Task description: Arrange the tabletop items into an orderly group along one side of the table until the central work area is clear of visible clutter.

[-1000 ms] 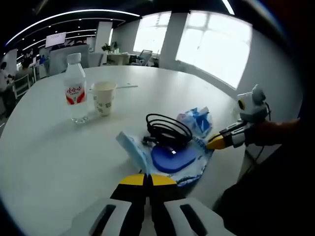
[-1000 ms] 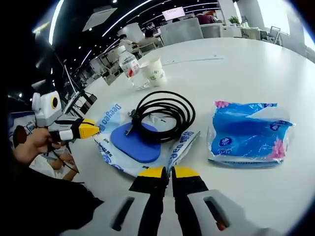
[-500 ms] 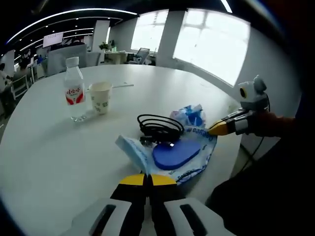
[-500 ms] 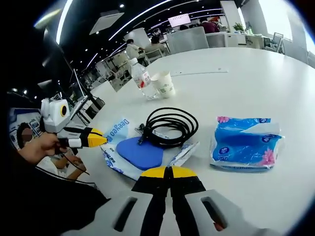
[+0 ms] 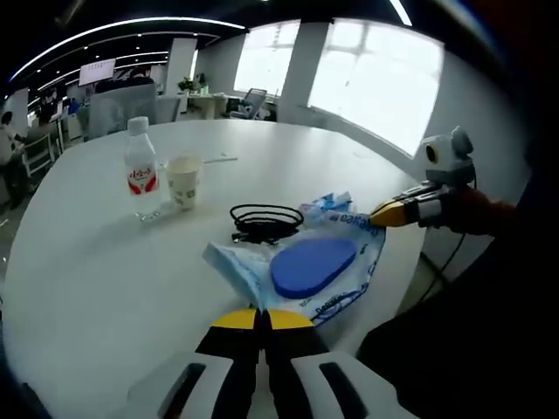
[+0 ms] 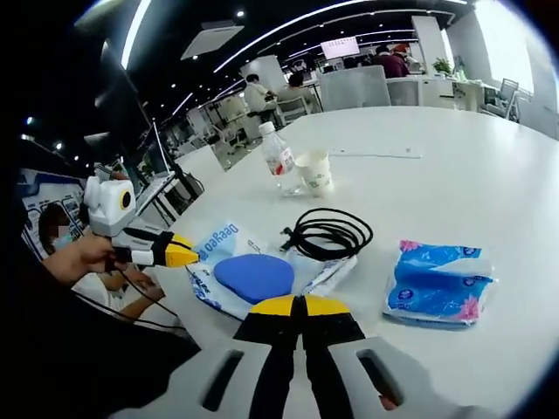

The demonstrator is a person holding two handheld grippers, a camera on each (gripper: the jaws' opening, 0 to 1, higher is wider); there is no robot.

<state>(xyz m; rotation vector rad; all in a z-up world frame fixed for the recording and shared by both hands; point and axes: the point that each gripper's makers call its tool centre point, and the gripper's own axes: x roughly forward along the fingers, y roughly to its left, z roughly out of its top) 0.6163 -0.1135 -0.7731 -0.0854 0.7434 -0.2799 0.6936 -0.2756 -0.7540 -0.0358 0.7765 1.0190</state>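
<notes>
Right gripper view: left gripper clenched empty at the bench edge; blue pad on its wipes packet just ahead of the clenched right gripper; cable coil behind; tissue pack rightmost.

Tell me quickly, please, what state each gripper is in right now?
Left gripper: shut, holding nothing, above the table's near edge.
Right gripper: shut, holding nothing, just short of the blue pad.
</notes>
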